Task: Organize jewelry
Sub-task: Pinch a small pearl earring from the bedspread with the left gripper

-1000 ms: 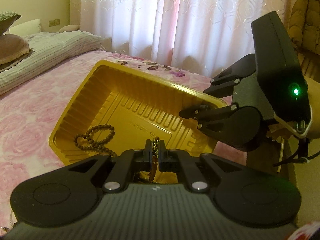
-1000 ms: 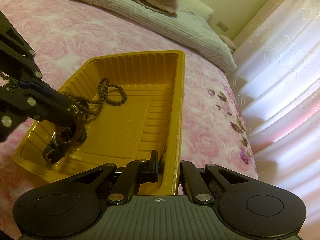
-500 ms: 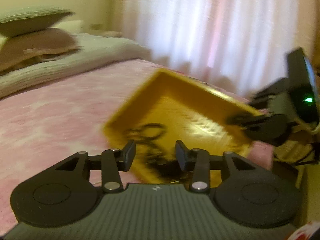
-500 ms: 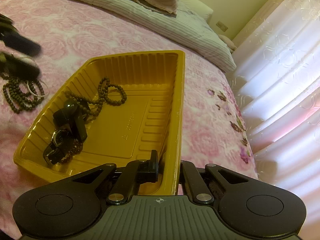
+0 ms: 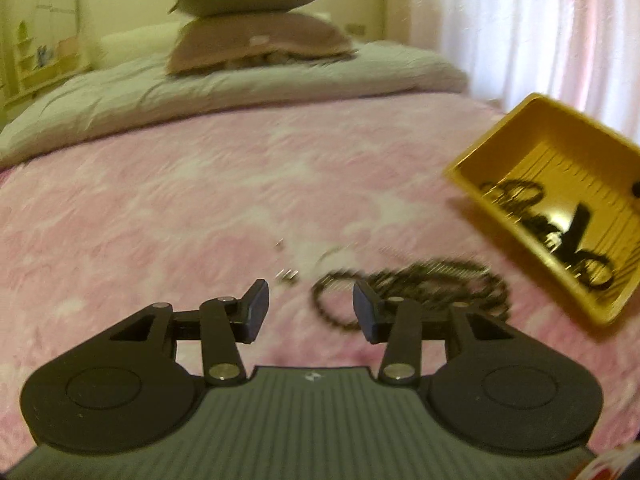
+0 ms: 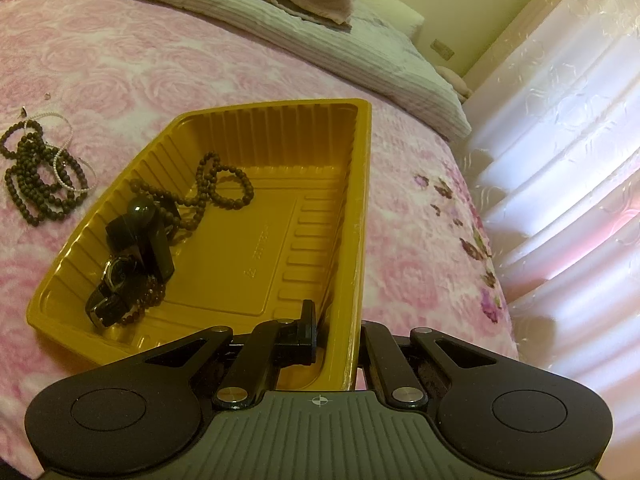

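Observation:
A yellow plastic tray (image 6: 362,168) lies on the pink bedspread; it also shows in the left wrist view (image 5: 516,132). My right gripper (image 6: 340,332) is shut on the tray's near wall. Inside the tray lie a dark bead strand (image 6: 224,184), a black hair clip (image 6: 144,228) and a dark watch (image 6: 114,280). My left gripper (image 5: 310,306) is open and empty, just above a pile of dark bead bracelets (image 5: 424,284) on the bedspread. That pile, with a white pearl bracelet (image 6: 64,160), also shows in the right wrist view (image 6: 36,184). Small metal pieces (image 5: 288,274) lie beside the pile.
Two stacked pillows (image 5: 256,28) and a folded grey quilt (image 5: 240,80) lie at the head of the bed. White curtains (image 6: 560,140) hang along the bed's right side. A small shelf (image 5: 44,56) stands far left.
My left gripper opened, dropped the beaded piece into the tray, and swung left out of the tray to the bracelet pile on the bedspread. The right gripper and tray have not moved.

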